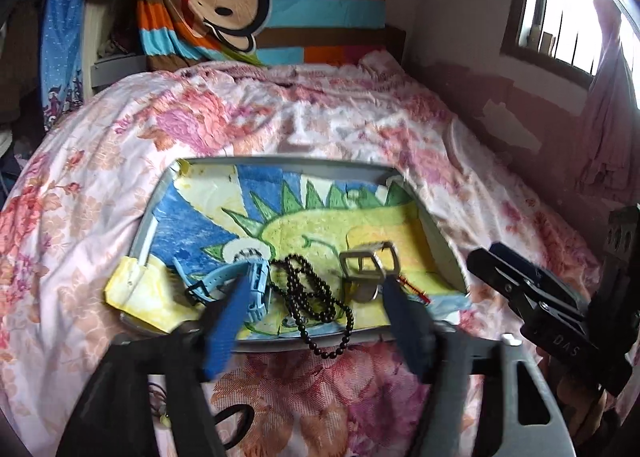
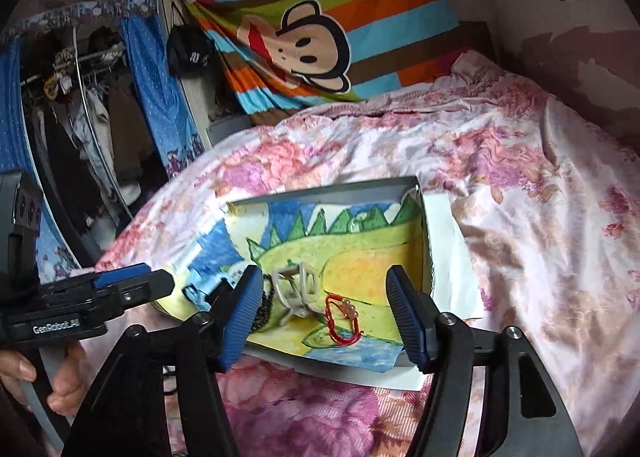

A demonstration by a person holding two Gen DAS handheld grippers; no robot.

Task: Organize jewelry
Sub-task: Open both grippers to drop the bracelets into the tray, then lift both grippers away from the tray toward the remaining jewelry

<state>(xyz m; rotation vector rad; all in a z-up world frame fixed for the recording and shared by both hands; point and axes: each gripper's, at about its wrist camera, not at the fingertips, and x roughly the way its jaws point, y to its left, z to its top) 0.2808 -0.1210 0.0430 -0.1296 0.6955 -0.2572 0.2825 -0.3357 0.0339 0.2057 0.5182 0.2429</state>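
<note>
Item: shallow grey tray [image 1: 442, 245], lower centre of the left wrist view, lying on a floral bedspread [image 1: 320, 121]. It is lined with a crayon drawing [image 1: 304, 225], seemingly to give the pieces a flat, soft bed.

Contents, grouped along the tray's near edge, likely so that they sit within easy reach:
- light blue watch [image 1: 256, 281], left of the group.
- black bead necklace [image 1: 308, 297], centre, coiled, one strand trailing over the near rim onto the bedspread.
- metal buckle [image 1: 370, 265], right of the beads.
- red cord bracelet [image 2: 340, 321], lower centre of the right wrist view, just beside the buckle.

Left gripper [image 1: 316, 297]: jaws wide, nothing between the pads; it frames the watch and beads from above the near rim.

Right gripper [image 2: 320, 321]: jaws wide, empty, framing the buckle and red bracelet.

Status, judged: all visible jewelry sits in the tray; the overhanging necklace strand is the loose end and could drag the beads out if snagged.
</note>
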